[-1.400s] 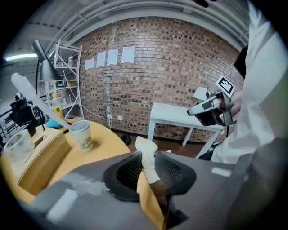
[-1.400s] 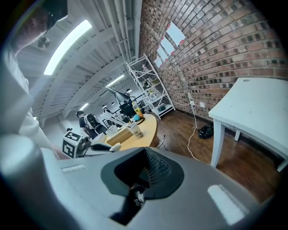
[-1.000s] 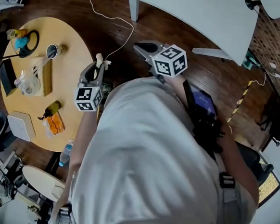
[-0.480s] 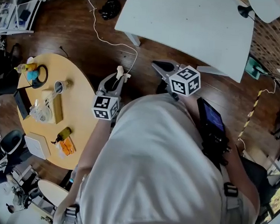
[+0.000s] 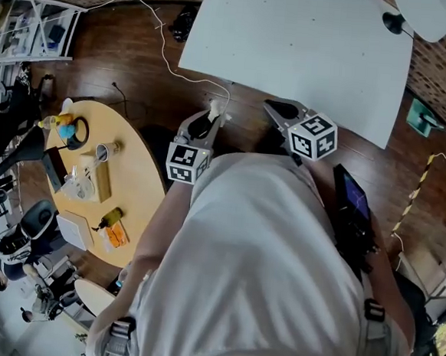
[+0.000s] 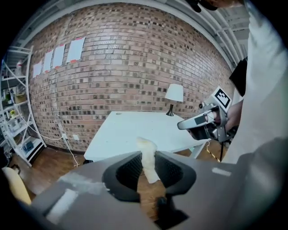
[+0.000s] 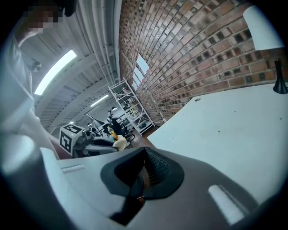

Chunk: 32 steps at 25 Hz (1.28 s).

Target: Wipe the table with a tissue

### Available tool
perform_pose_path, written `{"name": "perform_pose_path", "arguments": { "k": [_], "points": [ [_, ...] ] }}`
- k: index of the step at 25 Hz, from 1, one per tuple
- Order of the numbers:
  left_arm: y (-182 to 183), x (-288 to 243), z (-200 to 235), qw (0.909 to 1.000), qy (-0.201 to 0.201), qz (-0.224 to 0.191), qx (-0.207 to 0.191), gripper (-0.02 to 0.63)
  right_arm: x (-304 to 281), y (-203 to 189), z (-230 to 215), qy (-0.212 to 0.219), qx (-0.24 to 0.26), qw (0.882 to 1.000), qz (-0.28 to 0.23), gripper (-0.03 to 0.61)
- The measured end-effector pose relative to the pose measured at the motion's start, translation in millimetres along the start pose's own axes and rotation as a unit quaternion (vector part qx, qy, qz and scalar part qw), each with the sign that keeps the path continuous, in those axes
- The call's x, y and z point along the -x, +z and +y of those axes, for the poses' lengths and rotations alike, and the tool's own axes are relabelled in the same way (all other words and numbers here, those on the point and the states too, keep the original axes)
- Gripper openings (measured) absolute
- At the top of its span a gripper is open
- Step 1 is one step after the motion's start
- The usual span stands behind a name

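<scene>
A crumpled white tissue (image 6: 146,146) stands up between the jaws of my left gripper (image 6: 148,161), which is shut on it. In the head view this left gripper (image 5: 210,123) and its tissue (image 5: 215,107) hang over the wooden floor, a short way from the near edge of the white table (image 5: 295,48). To its right, my right gripper (image 5: 279,110) has its jaws together with nothing in them, close to the same edge. The right gripper view shows the right gripper (image 7: 143,167) shut, the white table (image 7: 225,130) ahead and the left gripper (image 7: 96,143) beside it.
A round wooden table (image 5: 142,182) with bottles, a cup and boxes stands at the left. A white cable (image 5: 163,53) trails over the floor. A lamp (image 6: 173,96) stands at the white table's far edge. Metal shelves (image 5: 27,27) line the left wall.
Both grippers have travelled away from the round wooden table toward the white table, which now fills more of the head view. The tissue stays in the left jaws.
</scene>
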State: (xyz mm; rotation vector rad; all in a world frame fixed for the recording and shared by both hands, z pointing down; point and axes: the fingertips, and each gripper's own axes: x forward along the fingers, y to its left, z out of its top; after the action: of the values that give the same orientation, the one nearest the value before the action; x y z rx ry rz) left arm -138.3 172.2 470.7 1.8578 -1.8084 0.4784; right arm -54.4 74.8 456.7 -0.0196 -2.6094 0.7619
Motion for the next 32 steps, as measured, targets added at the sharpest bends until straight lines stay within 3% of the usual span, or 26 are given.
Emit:
{"name": "perform_pose_path", "arguments": {
  "k": [5, 12, 24, 29, 32],
  "points": [
    [13, -14, 10, 0.9989, 0.041, 0.024, -0.001, 0.092, 16, 13, -22, -0.007, -0.007, 1.000, -0.018, 0.009],
    [33, -24, 28, 0.9985, 0.045, 0.029, -0.011, 0.092, 12, 26, -41, -0.021, -0.029, 0.999, -0.034, 0.009],
    [35, -80, 93, 0.9988, -0.014, 0.046, -0.009, 0.092, -15, 60, -79, -0.092, -0.040, 0.994, -0.043, 0.009],
    [20, -111, 102, 0.9959, -0.072, 0.053, 0.011, 0.092, -14, 64, -90, -0.144, -0.041, 0.988, -0.044, 0.009],
    [14, -112, 141, 0.9957, -0.077, 0.051, 0.003, 0.092, -44, 67, -92, -0.156, -0.032, 0.986, -0.056, 0.009]
  ]
}}
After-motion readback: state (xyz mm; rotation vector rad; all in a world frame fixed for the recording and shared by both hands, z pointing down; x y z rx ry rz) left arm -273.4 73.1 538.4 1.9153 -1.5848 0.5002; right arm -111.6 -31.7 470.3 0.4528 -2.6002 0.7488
